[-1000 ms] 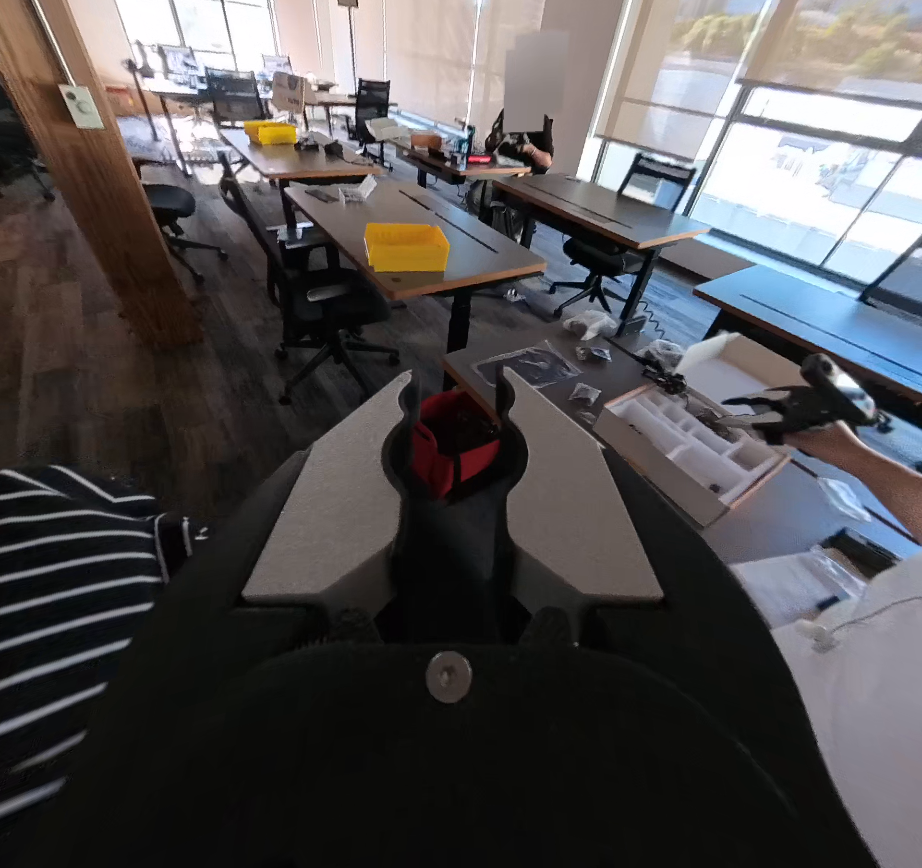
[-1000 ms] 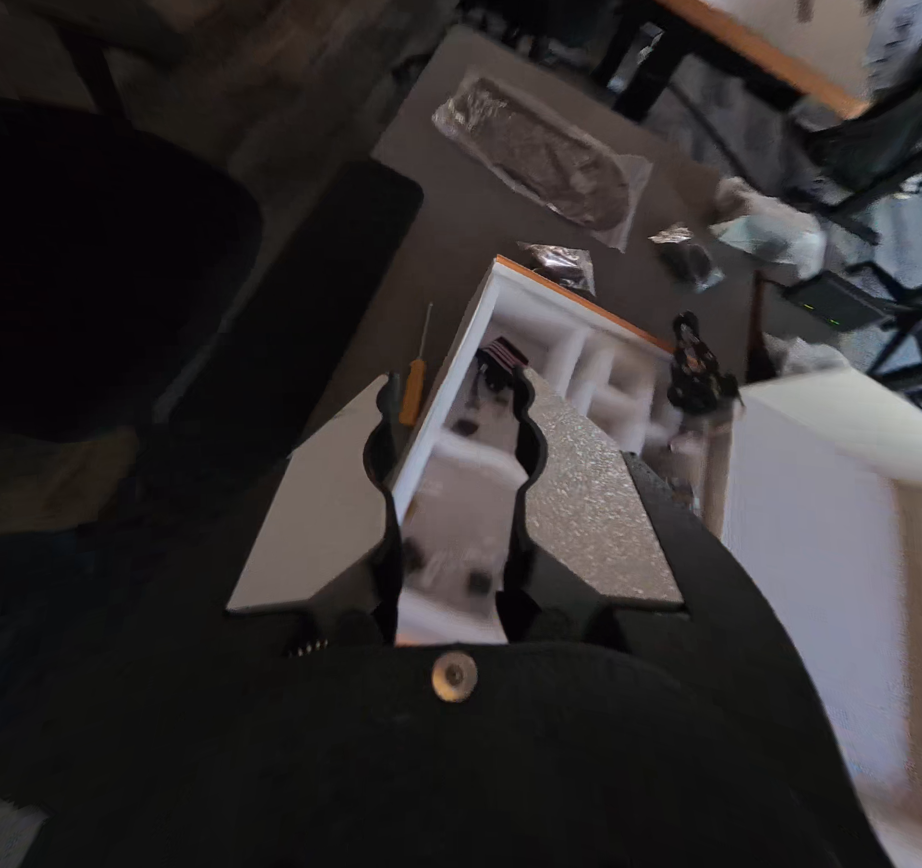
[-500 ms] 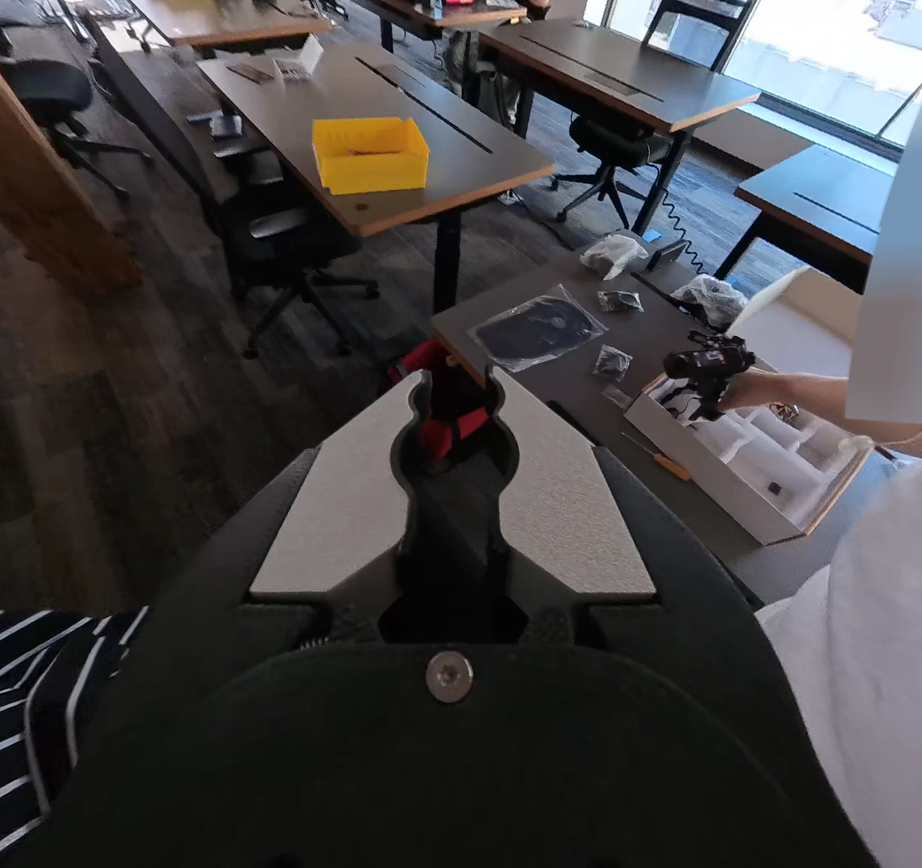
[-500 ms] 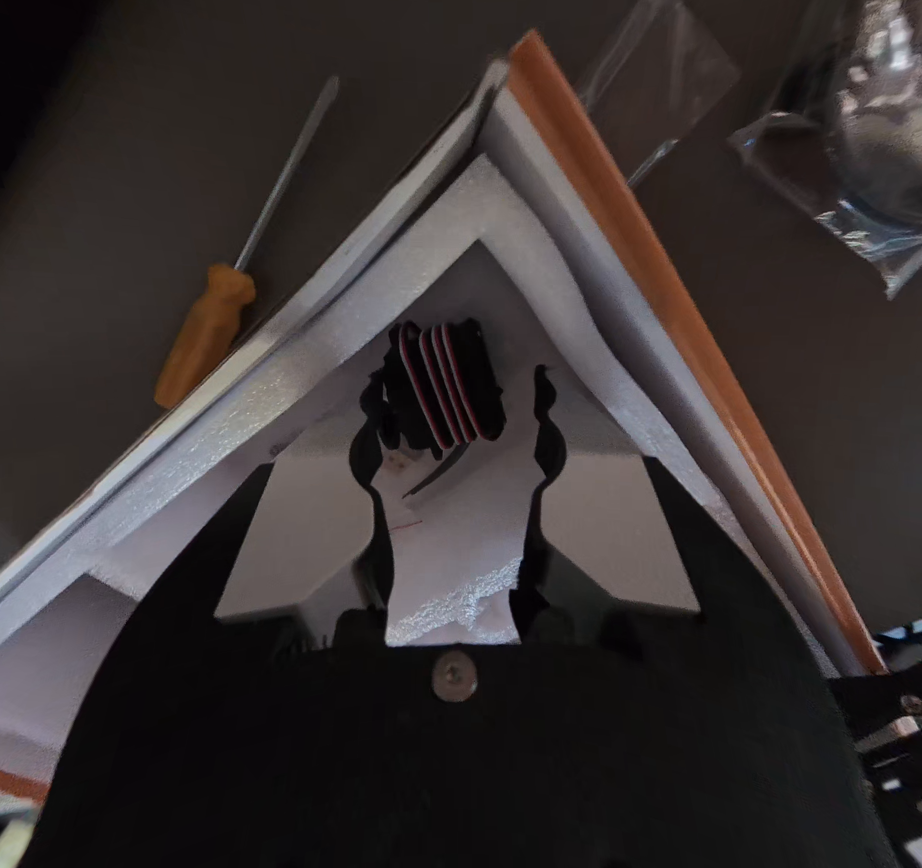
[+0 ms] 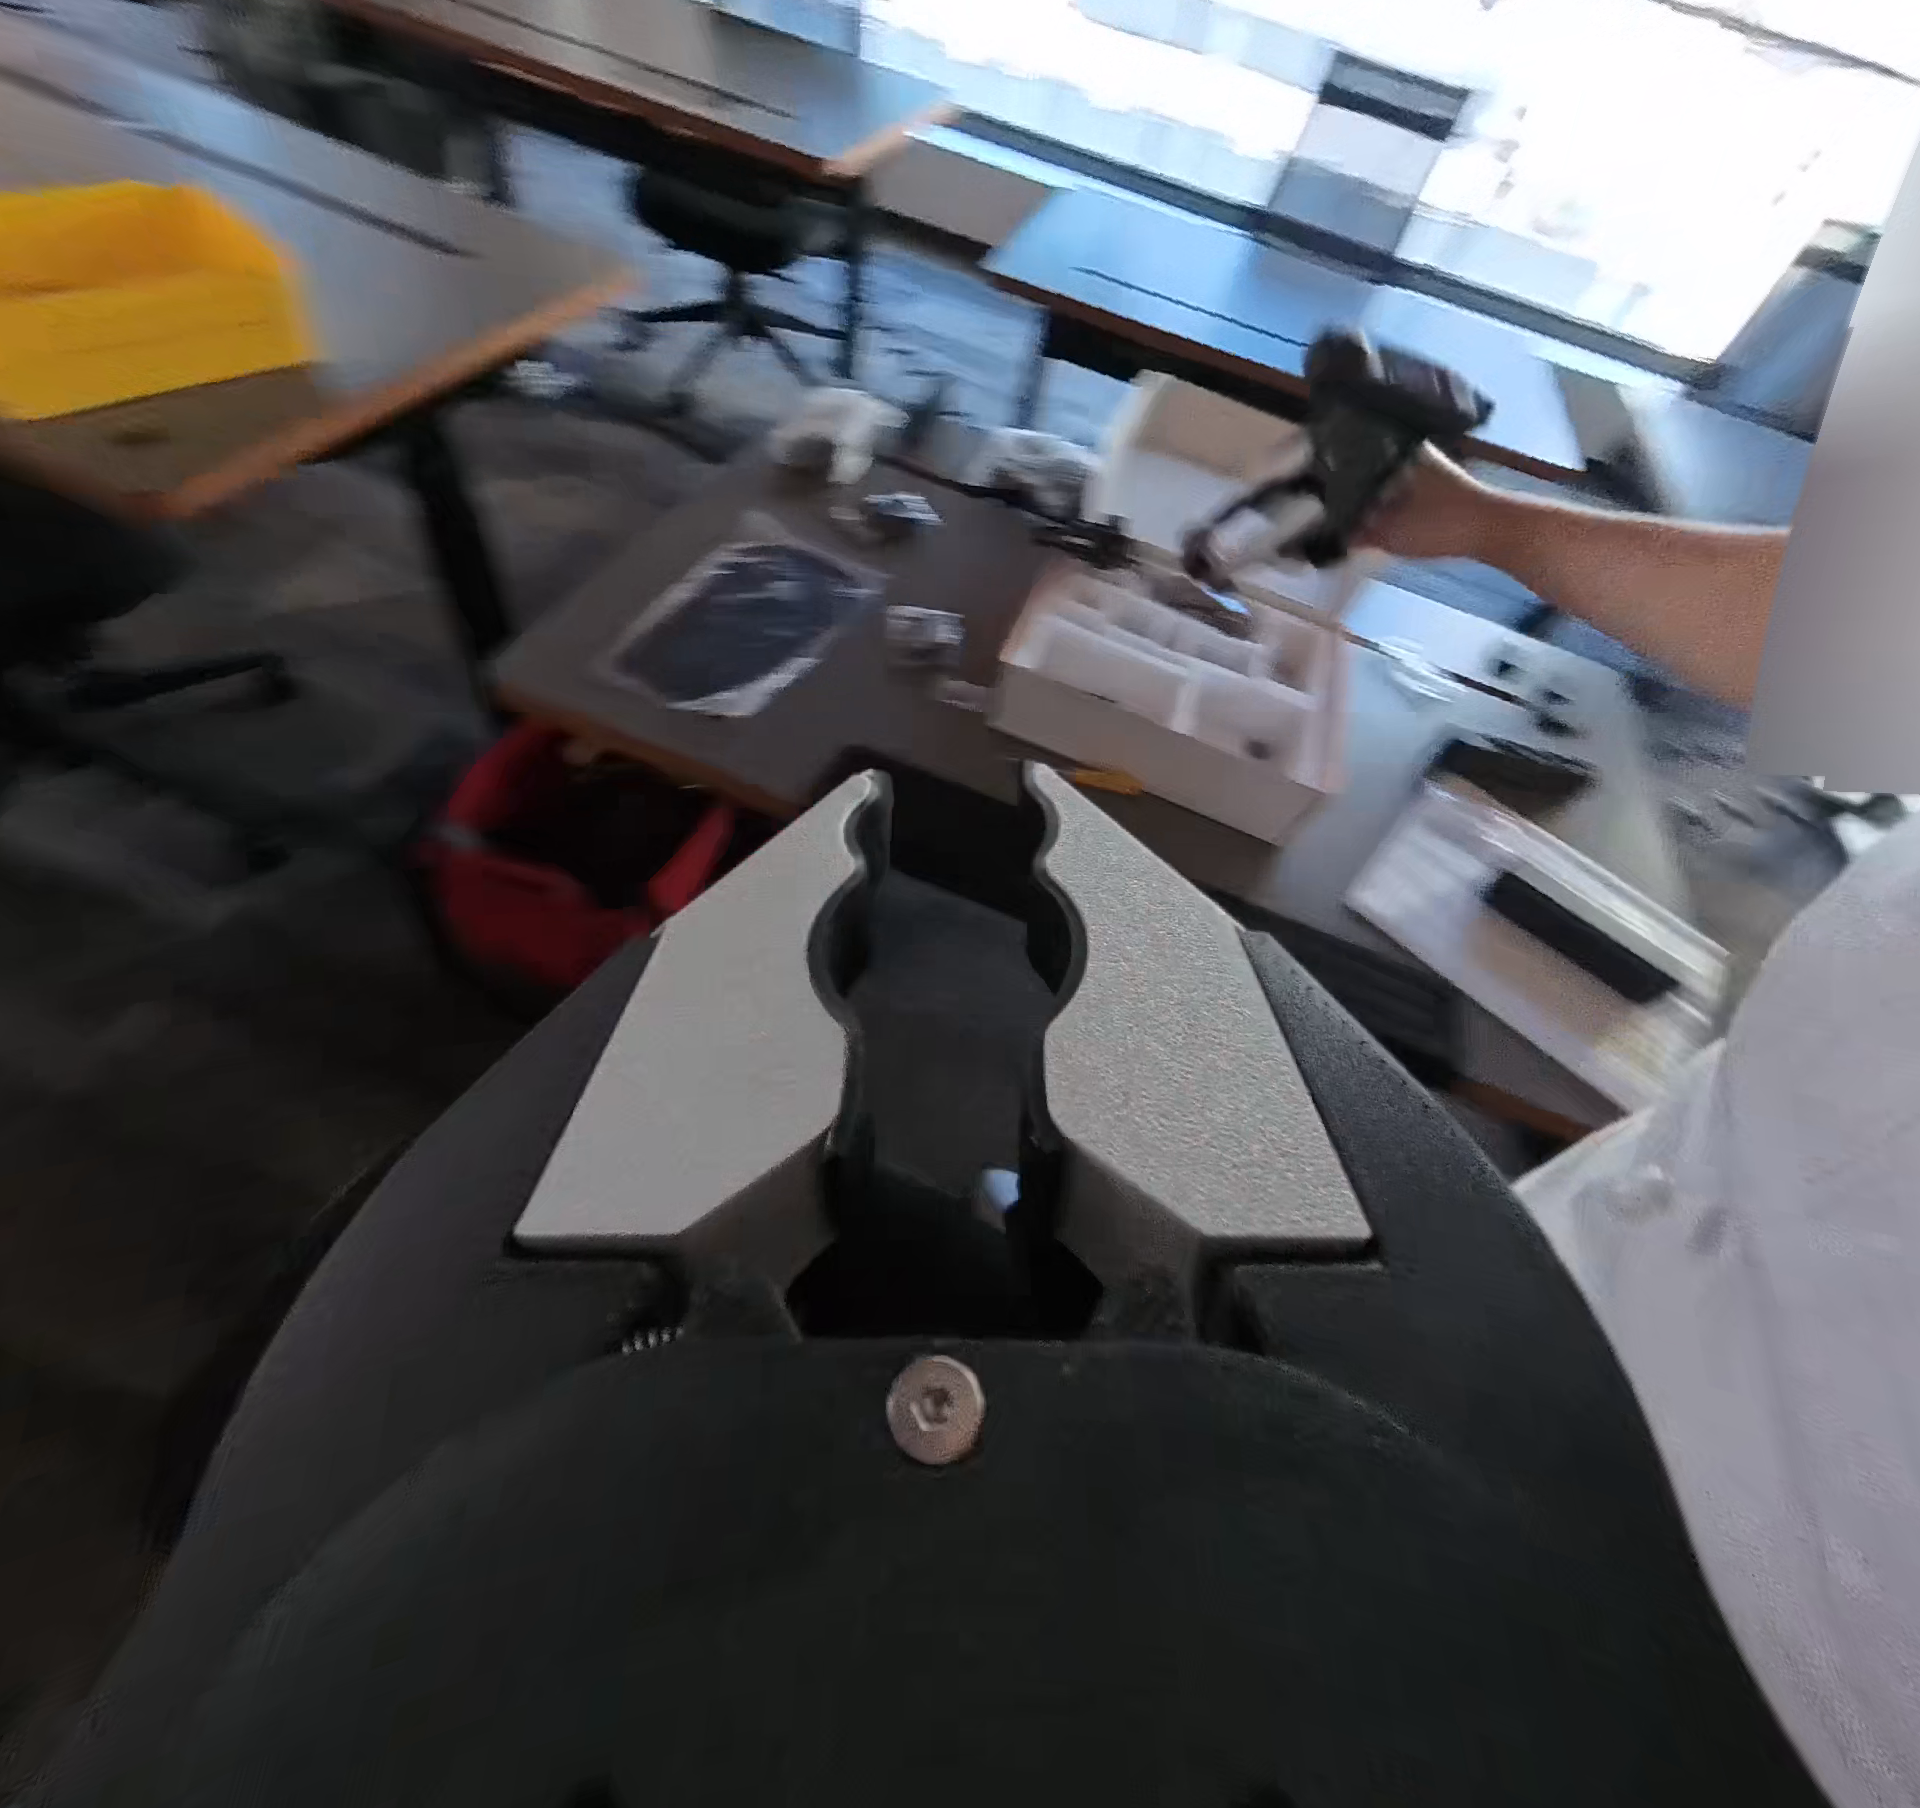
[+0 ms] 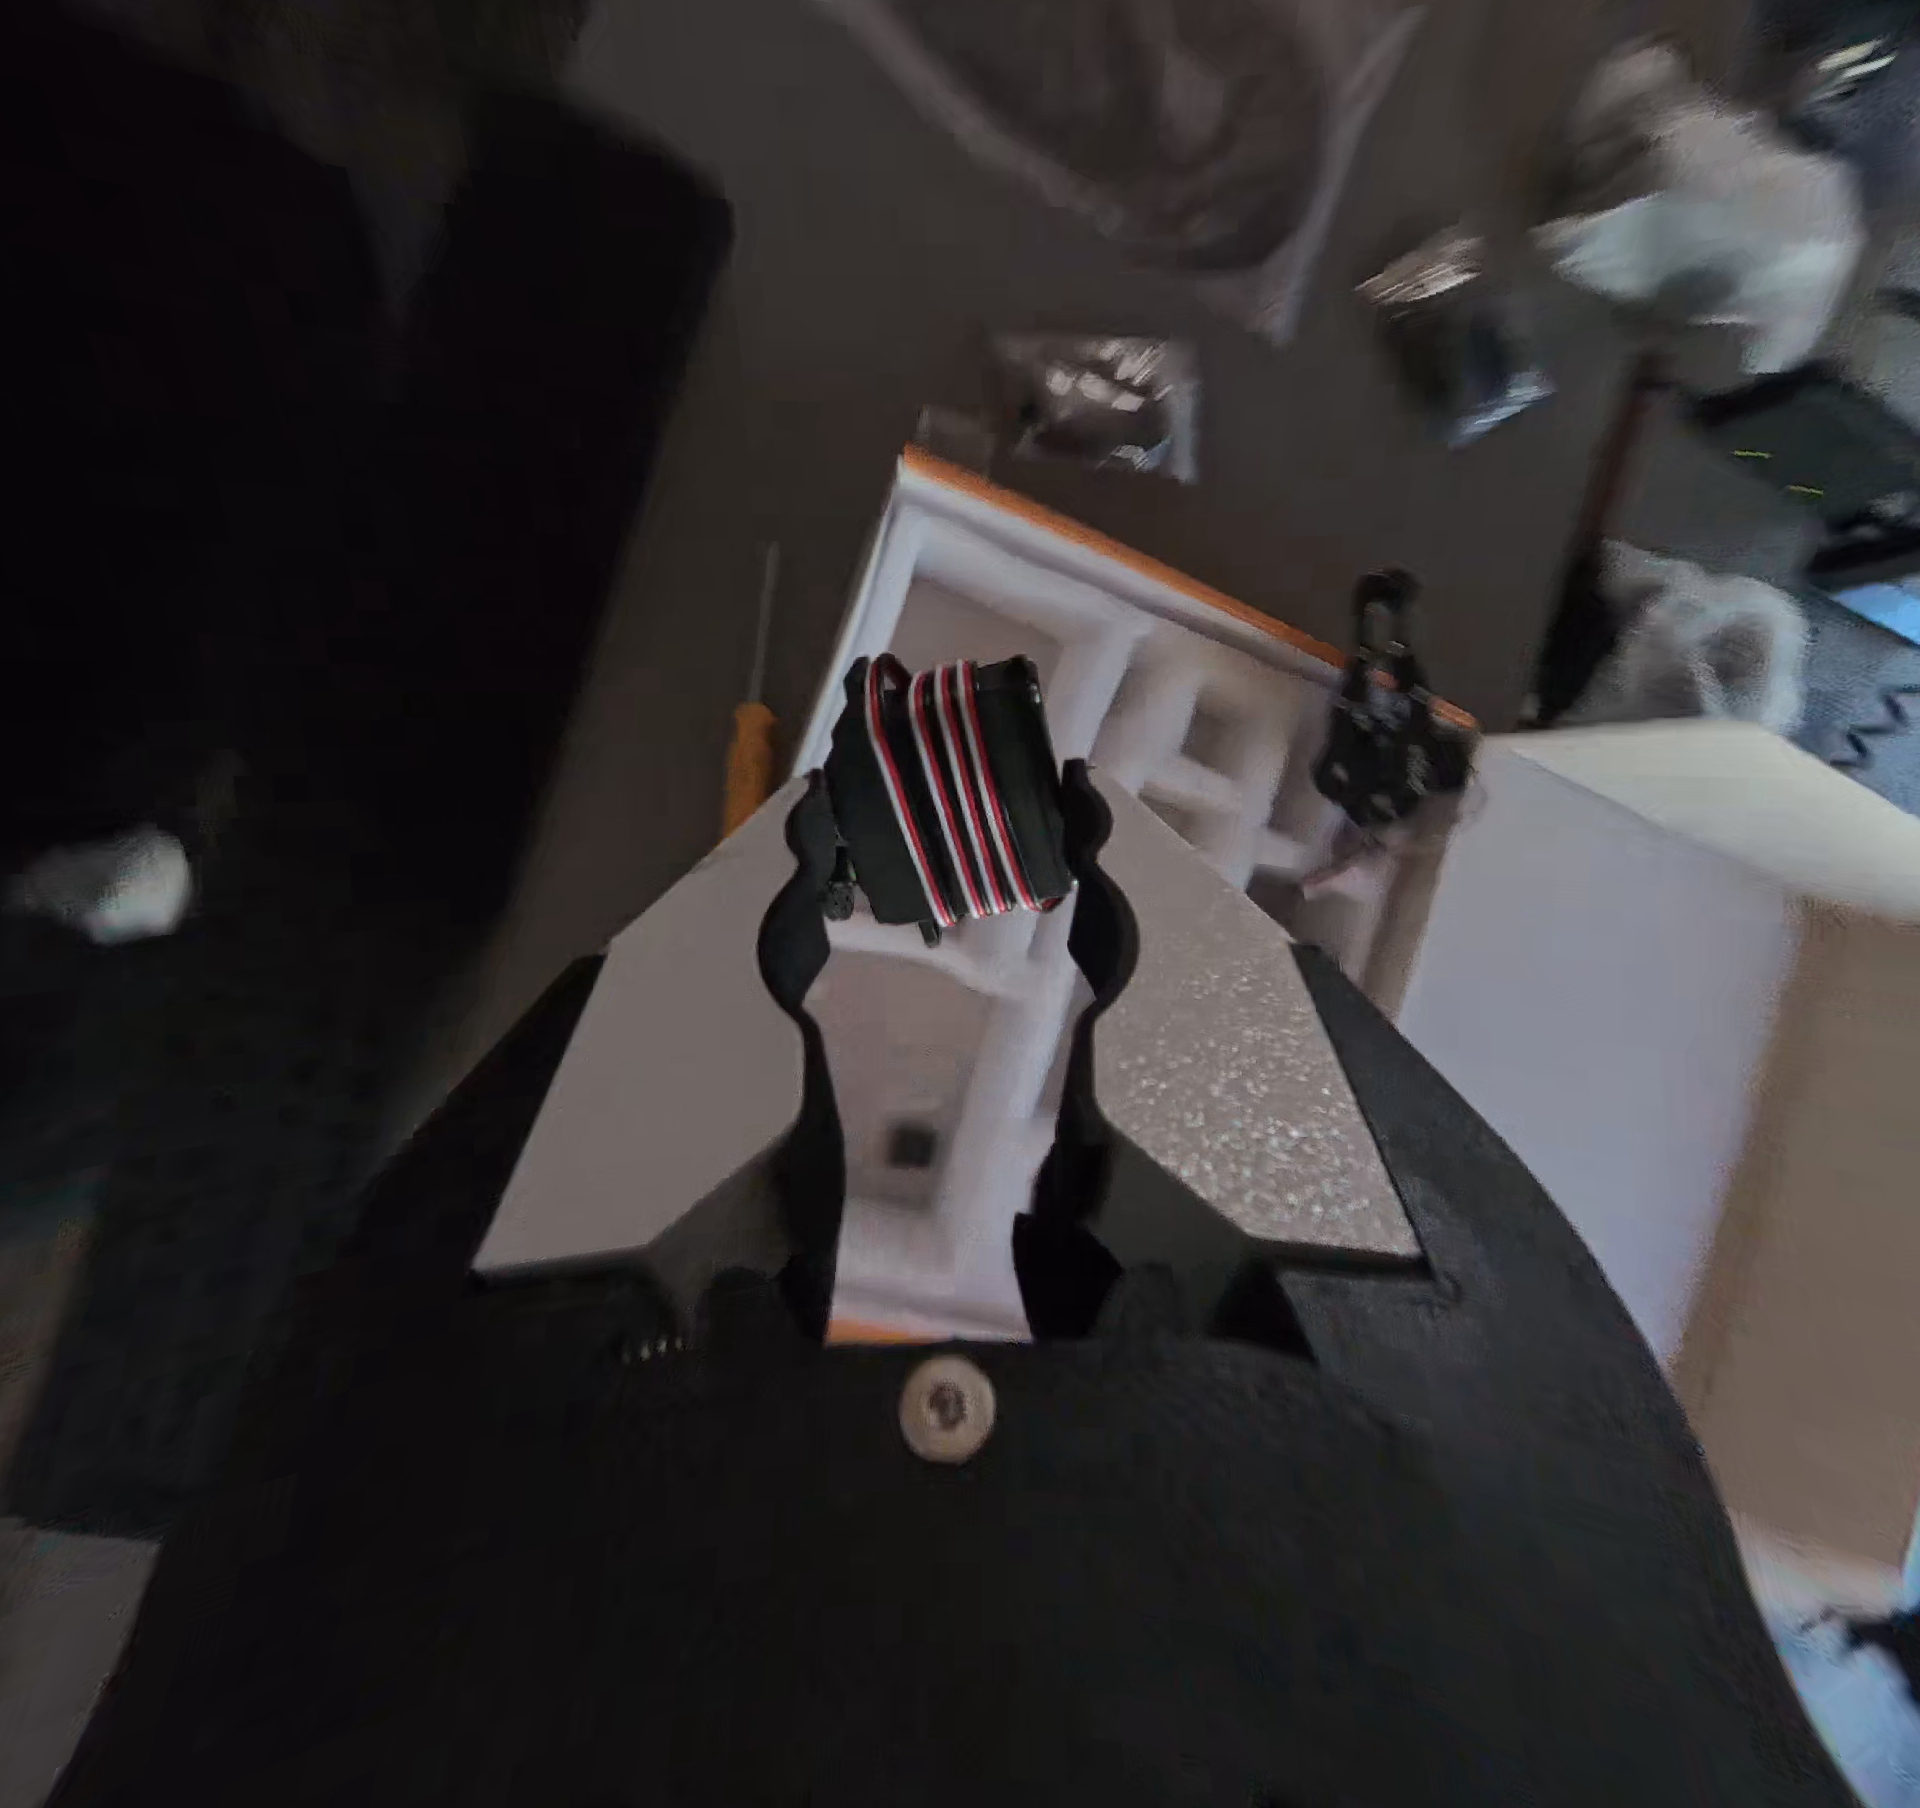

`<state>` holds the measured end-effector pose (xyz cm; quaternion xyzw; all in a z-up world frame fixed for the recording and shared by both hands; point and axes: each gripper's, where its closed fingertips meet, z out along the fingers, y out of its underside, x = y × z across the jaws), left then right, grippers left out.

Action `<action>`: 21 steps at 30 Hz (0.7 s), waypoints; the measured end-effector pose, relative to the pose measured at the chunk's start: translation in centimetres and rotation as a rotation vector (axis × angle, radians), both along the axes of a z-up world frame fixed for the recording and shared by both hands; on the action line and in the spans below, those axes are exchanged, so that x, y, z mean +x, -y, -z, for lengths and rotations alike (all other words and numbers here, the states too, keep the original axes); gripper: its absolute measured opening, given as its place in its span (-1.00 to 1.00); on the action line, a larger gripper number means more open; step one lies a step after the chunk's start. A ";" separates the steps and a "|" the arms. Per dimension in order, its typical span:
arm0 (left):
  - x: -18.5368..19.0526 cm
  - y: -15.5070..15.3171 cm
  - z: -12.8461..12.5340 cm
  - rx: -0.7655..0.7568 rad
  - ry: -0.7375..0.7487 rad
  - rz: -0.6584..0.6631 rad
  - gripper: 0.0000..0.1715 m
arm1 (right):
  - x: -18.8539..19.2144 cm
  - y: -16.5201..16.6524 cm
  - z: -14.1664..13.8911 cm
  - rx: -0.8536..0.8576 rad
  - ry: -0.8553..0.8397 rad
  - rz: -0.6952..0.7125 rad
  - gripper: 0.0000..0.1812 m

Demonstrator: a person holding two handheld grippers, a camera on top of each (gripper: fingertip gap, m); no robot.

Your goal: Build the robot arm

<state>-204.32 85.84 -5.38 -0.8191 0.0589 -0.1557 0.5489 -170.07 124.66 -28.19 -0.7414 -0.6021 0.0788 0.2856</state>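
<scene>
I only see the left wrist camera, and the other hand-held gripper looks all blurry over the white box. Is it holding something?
Observer: Yes. The right hand-held gripper is shut on a small black block wrapped with red, white and black wire.
Operator: Is it down inside the box?
Observer: No, it looks lifted clear of the white foam box; the corner pocket behind it appears empty.
Operator: Anything else by the box?
Observer: A black mechanical part sits at the box's far edge.
</scene>
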 end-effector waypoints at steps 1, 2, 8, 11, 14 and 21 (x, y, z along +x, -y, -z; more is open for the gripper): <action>2.2 -0.5 0.4 0.002 0.036 0.111 -0.72 | 1.5 2.5 -4.0 0.026 -0.081 0.060 -0.51; 4.7 -0.9 0.6 0.006 0.078 0.223 -0.72 | 3.1 5.4 -8.1 0.053 -0.162 0.109 -0.51; 23.0 2.7 -2.8 0.068 0.208 0.750 -0.72 | 18.9 27.0 -28.0 0.275 -0.394 0.353 -0.51; 32.9 7.5 -4.0 0.068 0.277 0.953 -0.73 | 29.4 39.8 -33.4 0.449 -0.396 0.527 -0.51; 43.7 14.3 -3.7 -0.009 0.313 1.188 -0.75 | 40.7 54.3 -35.2 0.592 -0.353 0.734 -0.51; 72.0 31.2 -7.0 0.080 0.234 1.559 -0.82 | 66.6 88.6 -35.0 0.718 -0.120 1.202 -0.51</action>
